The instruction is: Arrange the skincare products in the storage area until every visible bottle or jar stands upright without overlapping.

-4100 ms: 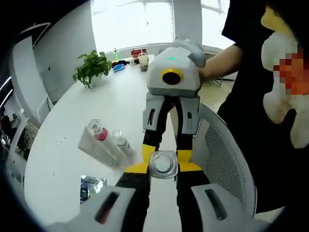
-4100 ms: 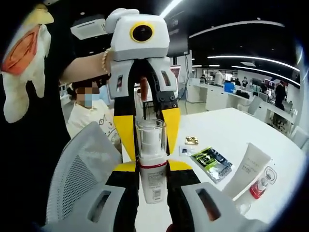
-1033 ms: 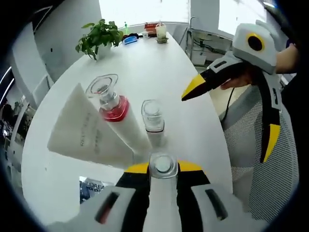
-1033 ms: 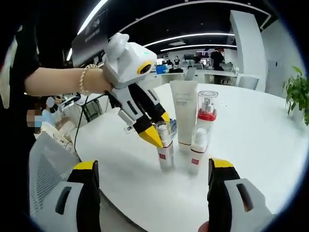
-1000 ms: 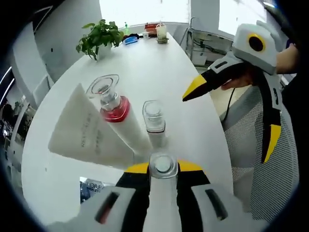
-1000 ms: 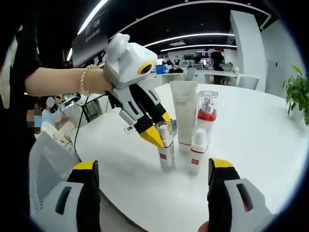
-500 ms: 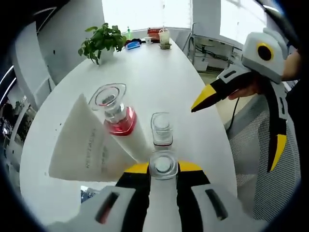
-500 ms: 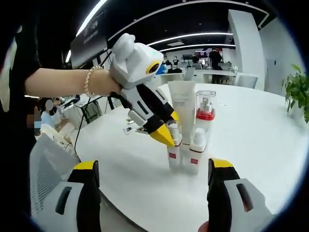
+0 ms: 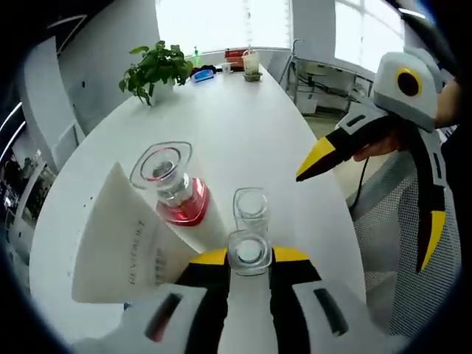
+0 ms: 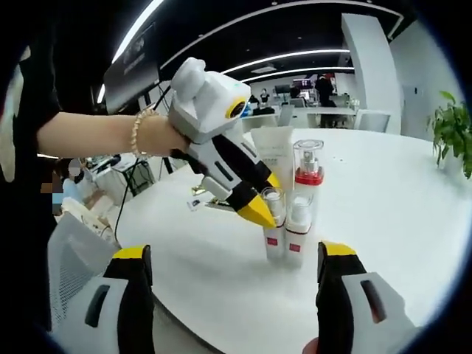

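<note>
The left gripper view looks steeply down at close range over the bottle cluster on the white tabletop, facing the windows. The right gripper view looks level across the tabletop from its near edge toward the office interior. Both views share the bottle cluster; each also shows the opposite tool, the right tool and the left tool.

On the white table, 4 skincare items stand upright at about 12 o'clock. The left gripper, coming from 10 o'clock, clamps a small clear-capped bottle touching a second small bottle. Behind them are a pump bottle and a white tube. The right gripper has its jaws spread wide.
</note>
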`<state>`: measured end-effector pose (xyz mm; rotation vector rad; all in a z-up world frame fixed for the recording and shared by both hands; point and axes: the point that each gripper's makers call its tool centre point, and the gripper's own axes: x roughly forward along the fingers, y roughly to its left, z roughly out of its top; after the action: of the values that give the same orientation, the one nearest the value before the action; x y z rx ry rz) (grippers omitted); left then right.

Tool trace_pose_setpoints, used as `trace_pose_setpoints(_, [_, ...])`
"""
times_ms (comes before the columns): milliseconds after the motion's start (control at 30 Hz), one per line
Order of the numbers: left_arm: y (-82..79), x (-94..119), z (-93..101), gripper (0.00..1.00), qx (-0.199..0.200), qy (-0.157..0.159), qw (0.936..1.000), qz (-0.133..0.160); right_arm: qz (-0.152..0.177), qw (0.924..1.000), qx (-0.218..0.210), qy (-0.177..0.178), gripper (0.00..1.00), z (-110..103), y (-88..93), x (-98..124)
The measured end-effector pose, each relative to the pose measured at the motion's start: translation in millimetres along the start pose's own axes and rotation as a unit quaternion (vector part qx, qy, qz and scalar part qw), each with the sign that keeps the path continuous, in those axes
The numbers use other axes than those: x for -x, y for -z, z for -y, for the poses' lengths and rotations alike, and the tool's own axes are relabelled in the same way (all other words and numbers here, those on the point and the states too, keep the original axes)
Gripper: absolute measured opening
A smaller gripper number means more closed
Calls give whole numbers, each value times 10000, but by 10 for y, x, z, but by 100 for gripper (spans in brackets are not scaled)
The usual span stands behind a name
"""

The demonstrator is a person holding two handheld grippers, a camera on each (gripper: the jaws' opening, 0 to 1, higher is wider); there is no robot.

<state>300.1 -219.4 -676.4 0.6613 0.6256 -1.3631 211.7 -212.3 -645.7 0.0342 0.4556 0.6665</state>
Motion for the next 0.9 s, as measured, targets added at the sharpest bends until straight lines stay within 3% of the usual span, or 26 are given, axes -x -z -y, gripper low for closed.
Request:
trace_pose_setpoints(467, [-13, -24, -17, 25, 0, -10, 10000, 73, 15, 10000, -42, 3, 92, 5, -2, -1])
trace_pose_setpoints(900, [-49, 26, -25, 32, -55, -85, 9998, 143, -25, 10000, -17, -26, 92, -18, 5, -9])
